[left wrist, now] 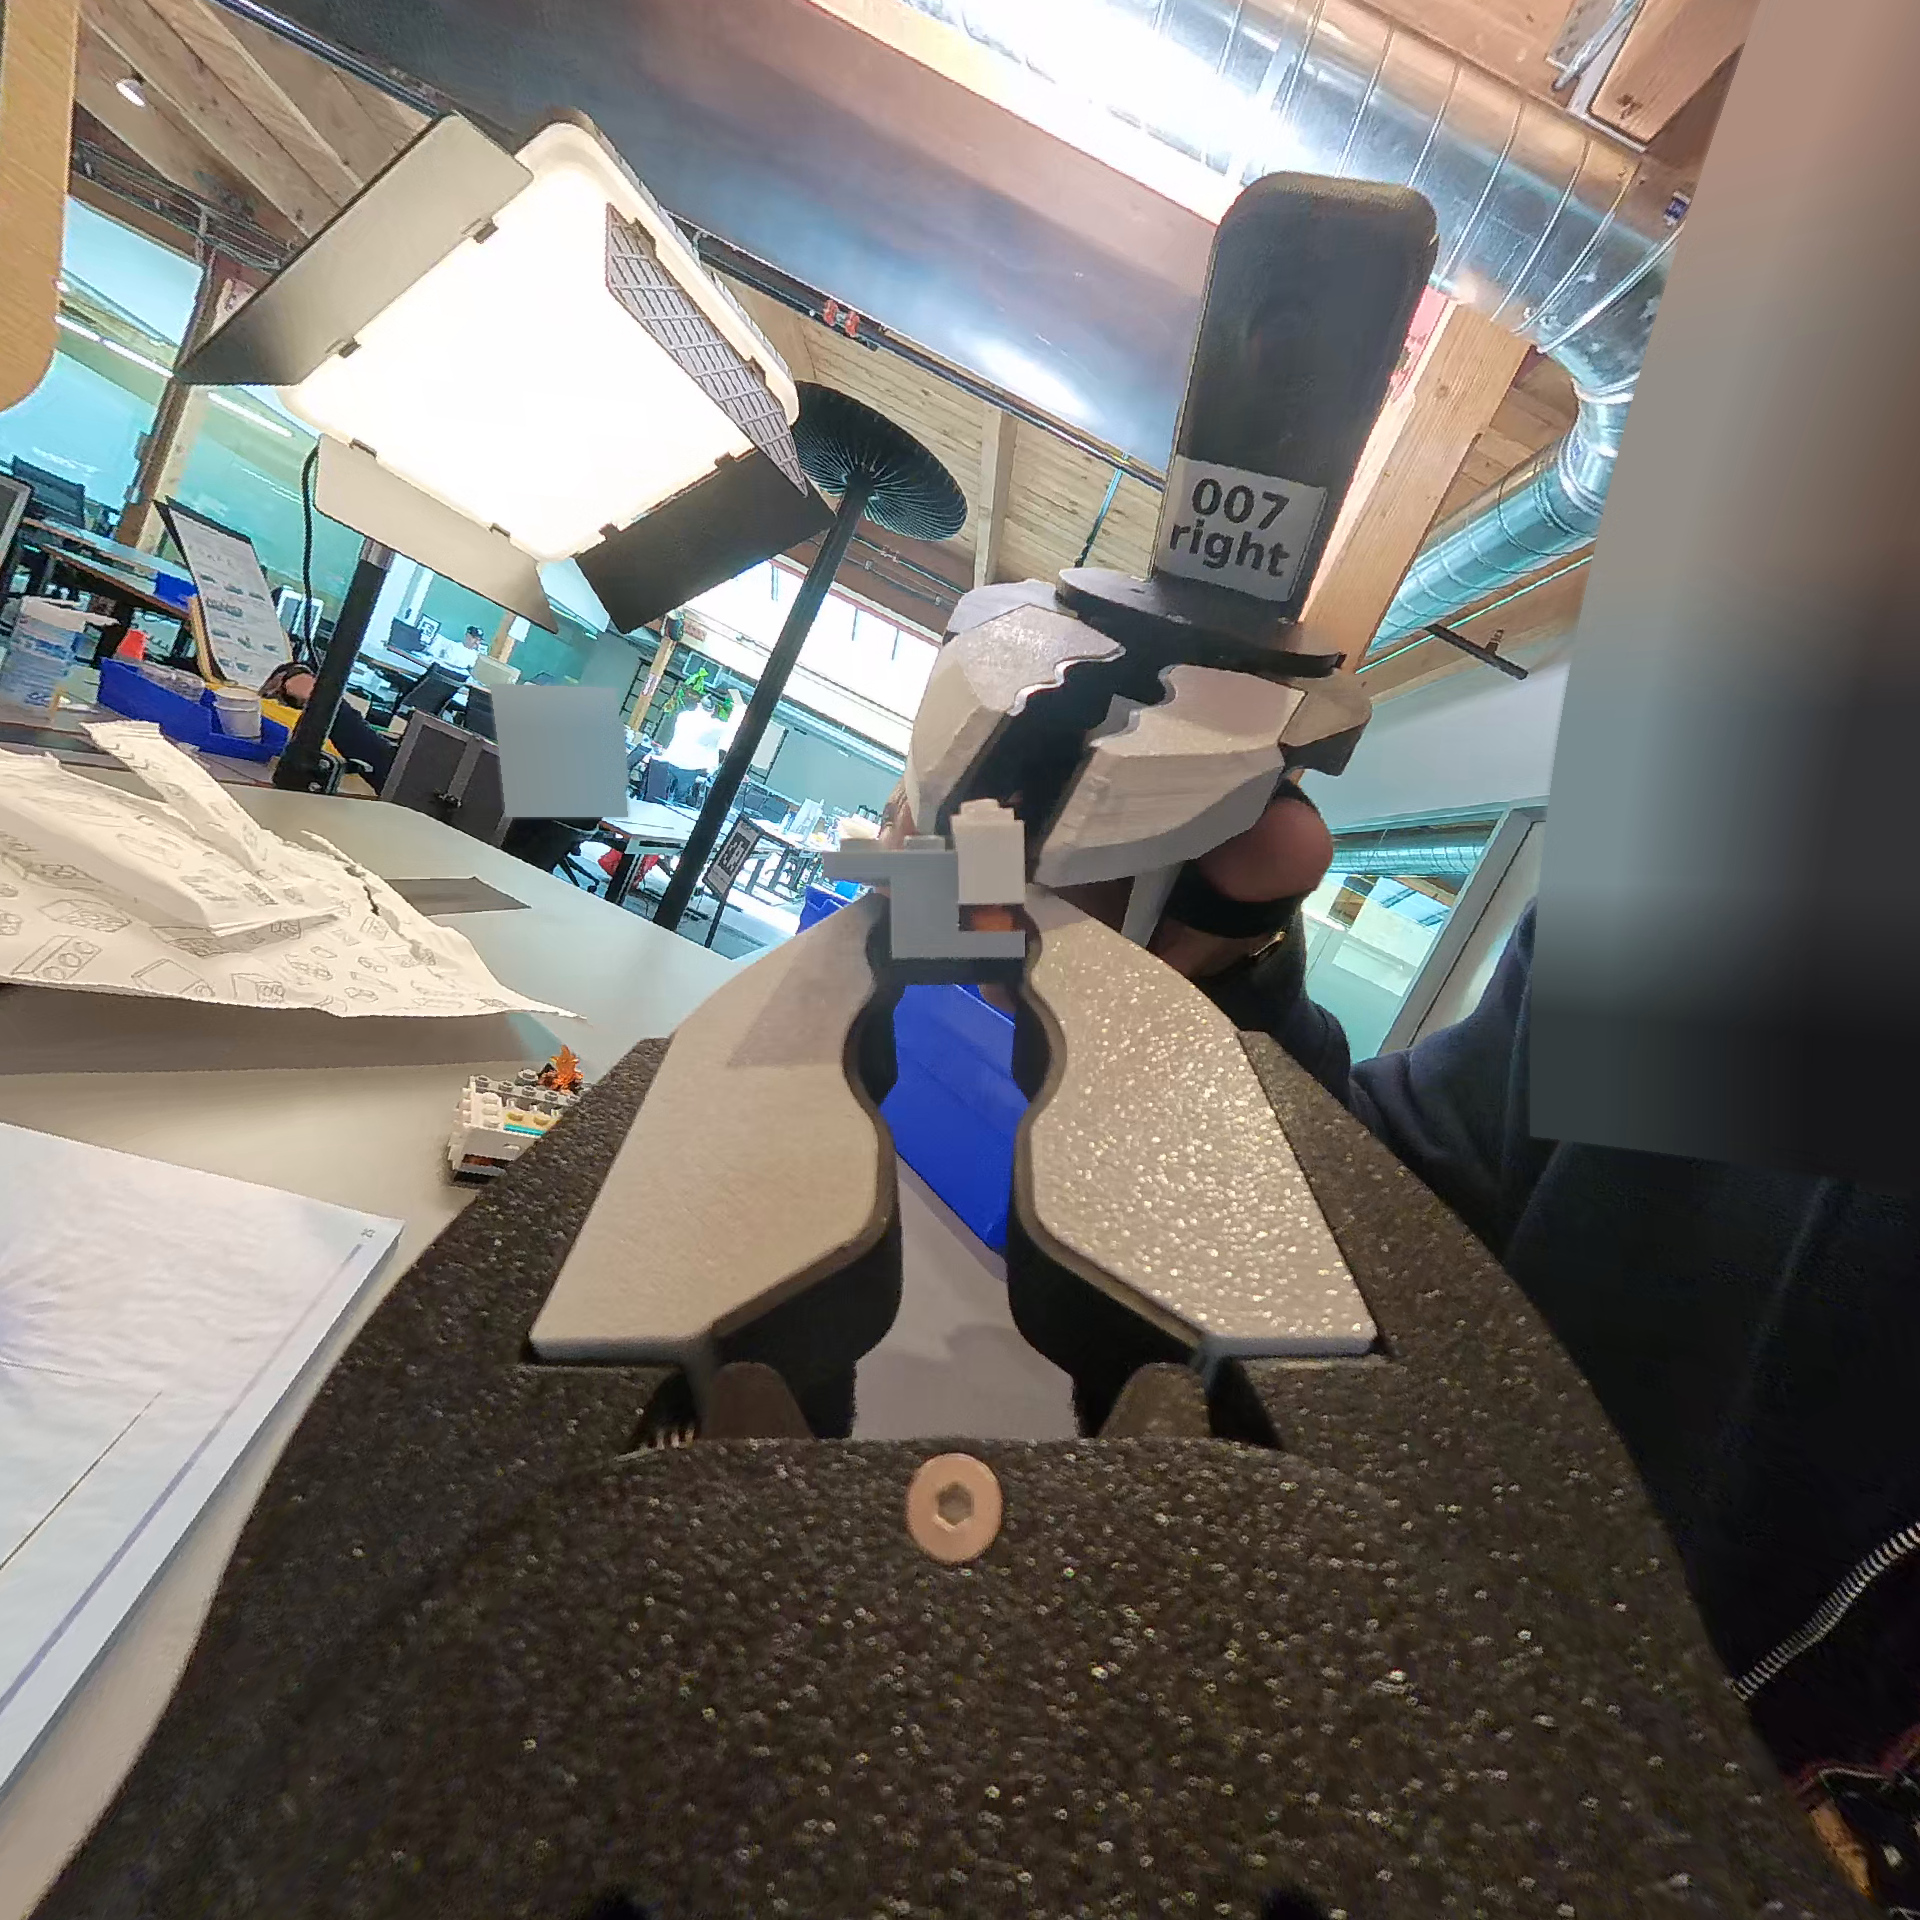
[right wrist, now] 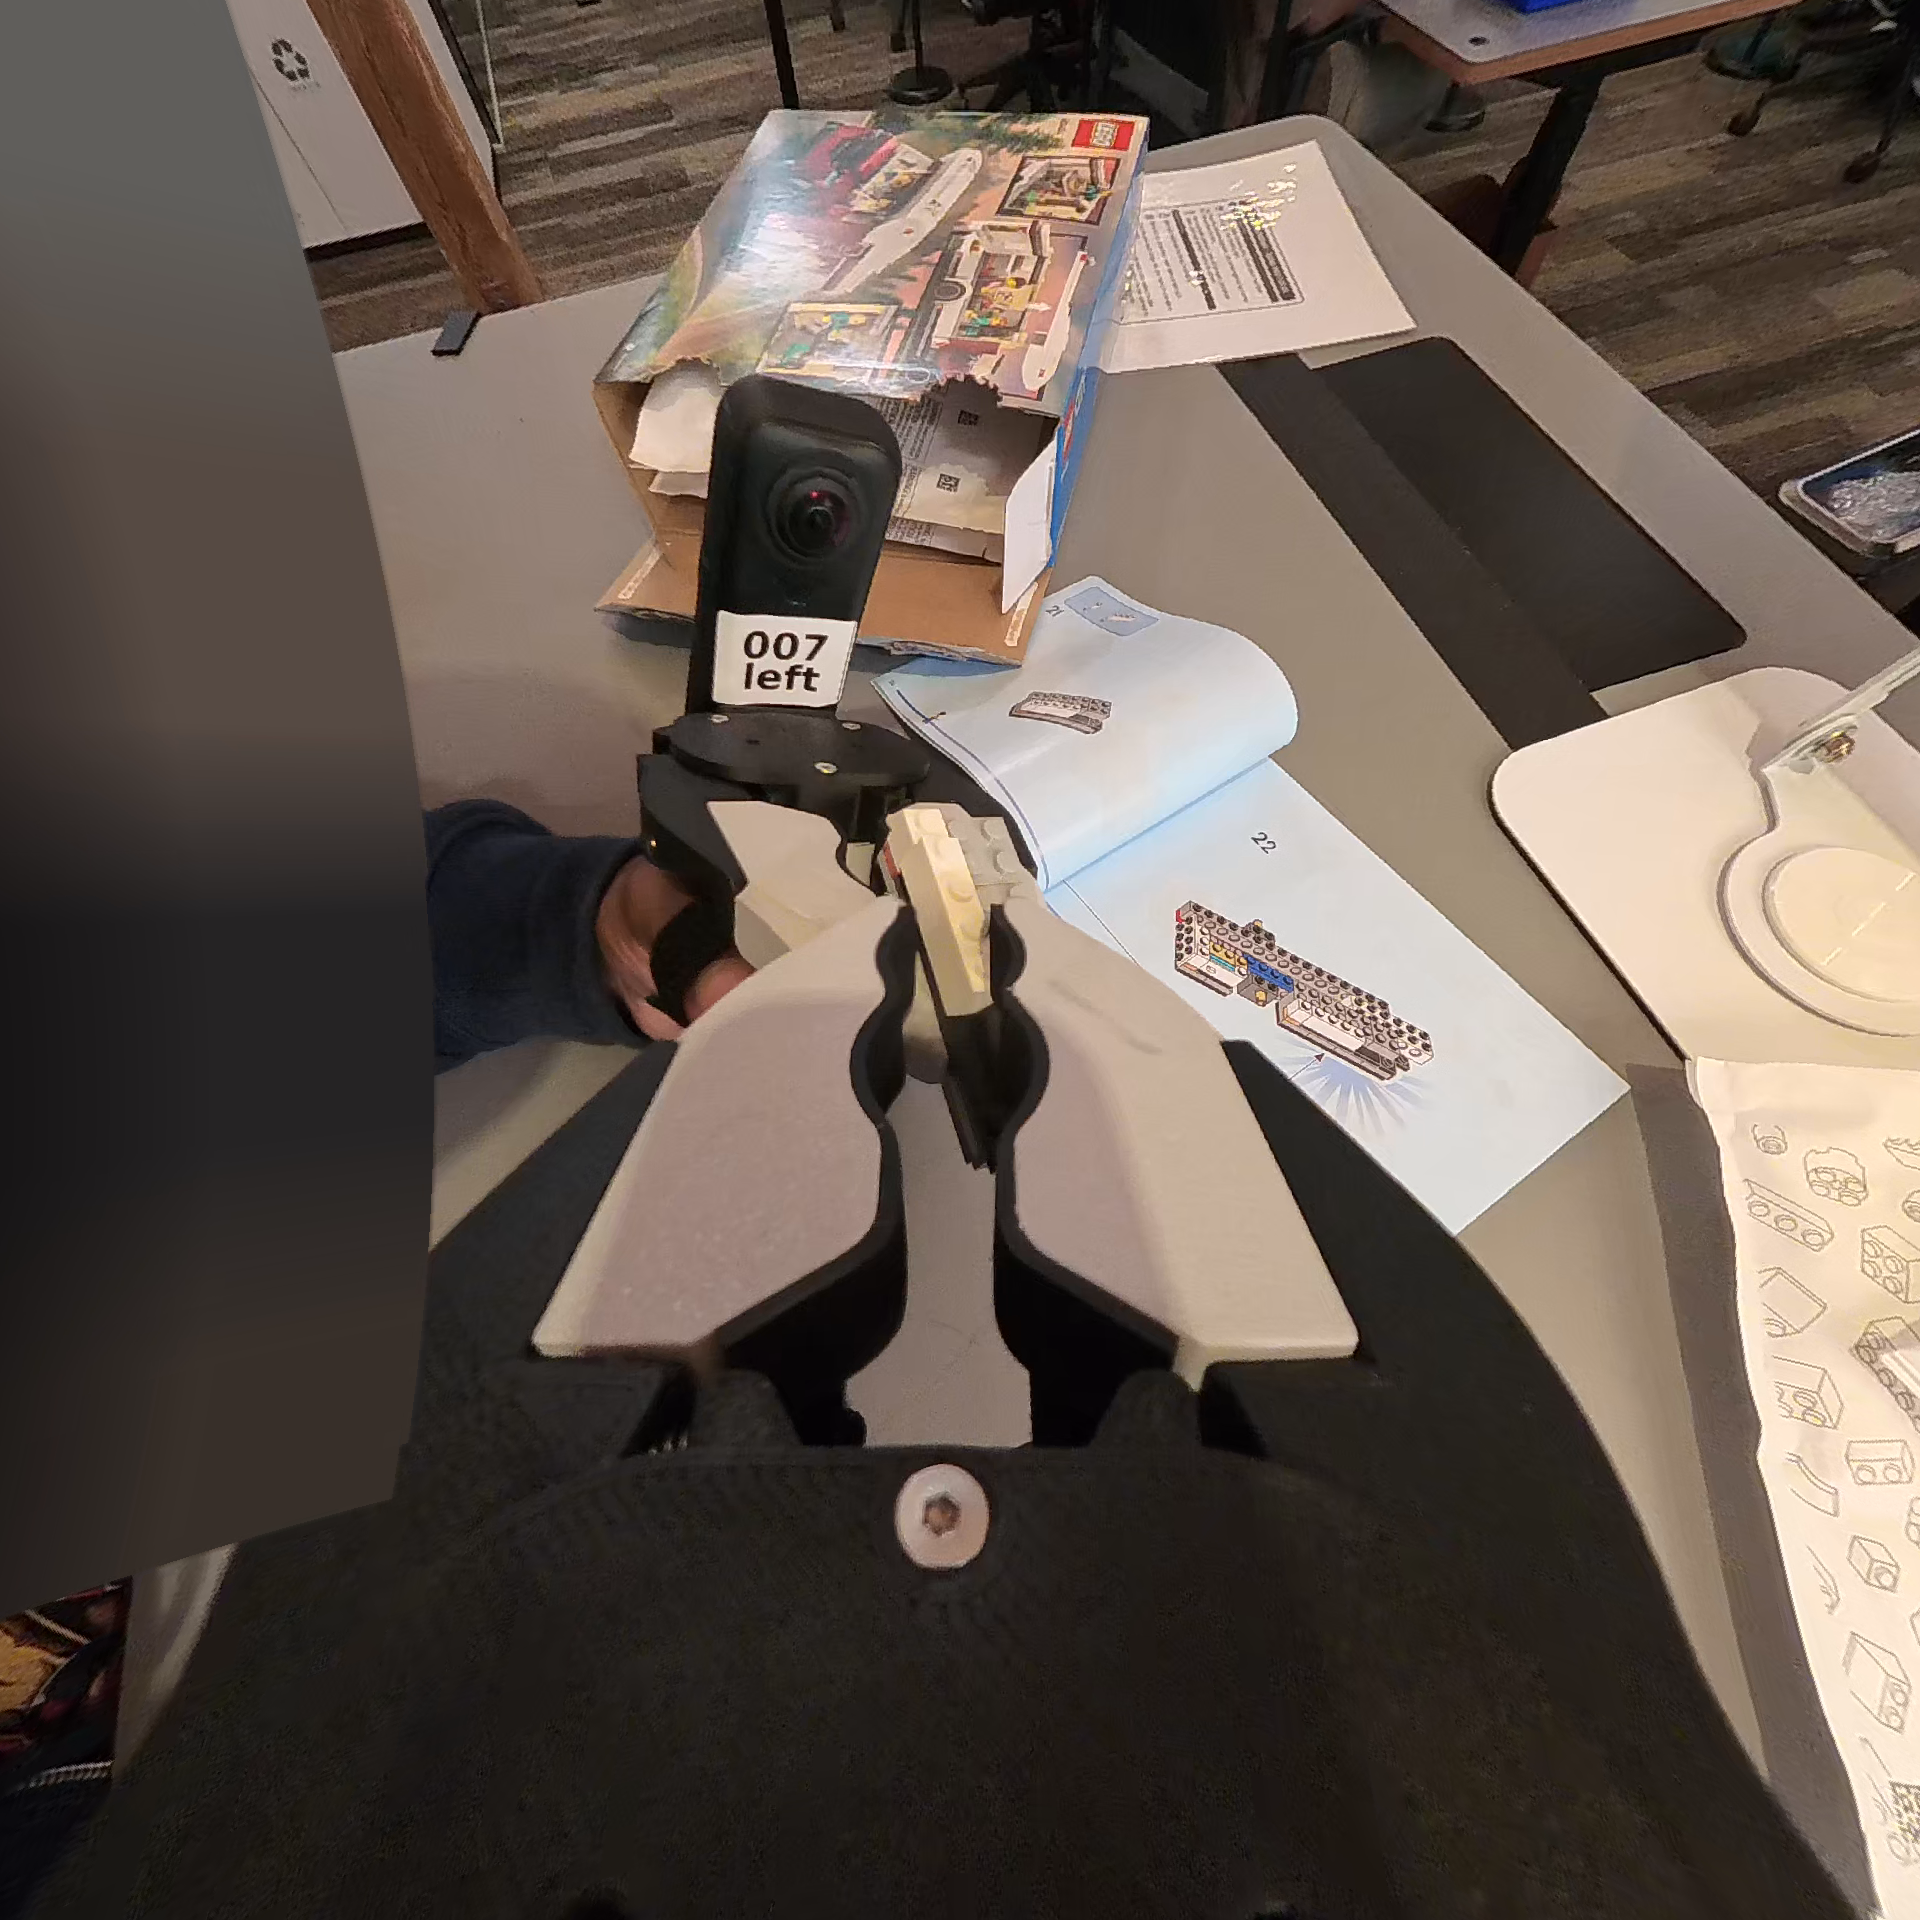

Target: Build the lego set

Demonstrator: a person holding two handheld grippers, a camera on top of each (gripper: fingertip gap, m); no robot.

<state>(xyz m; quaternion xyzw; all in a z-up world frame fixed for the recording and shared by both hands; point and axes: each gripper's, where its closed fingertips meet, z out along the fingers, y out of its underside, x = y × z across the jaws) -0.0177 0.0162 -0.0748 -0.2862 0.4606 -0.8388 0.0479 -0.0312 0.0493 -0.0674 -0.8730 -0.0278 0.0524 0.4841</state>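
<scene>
While both grippers meet above the grey bench (right wrist: 520, 499), my left gripper (left wrist: 951, 940) clamps a grey stepped brick piece (left wrist: 925, 899); my right gripper (right wrist: 951, 961) clamps a cream-white flat brick plate (right wrist: 948, 914) touching it.

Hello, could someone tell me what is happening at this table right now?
A person holds two handheld grippers tip to tip above the grey table. The left gripper pinches a small grey brick assembly; the right gripper pinches a cream plate piece against it. An open instruction booklet and torn toy box lie behind.
</scene>
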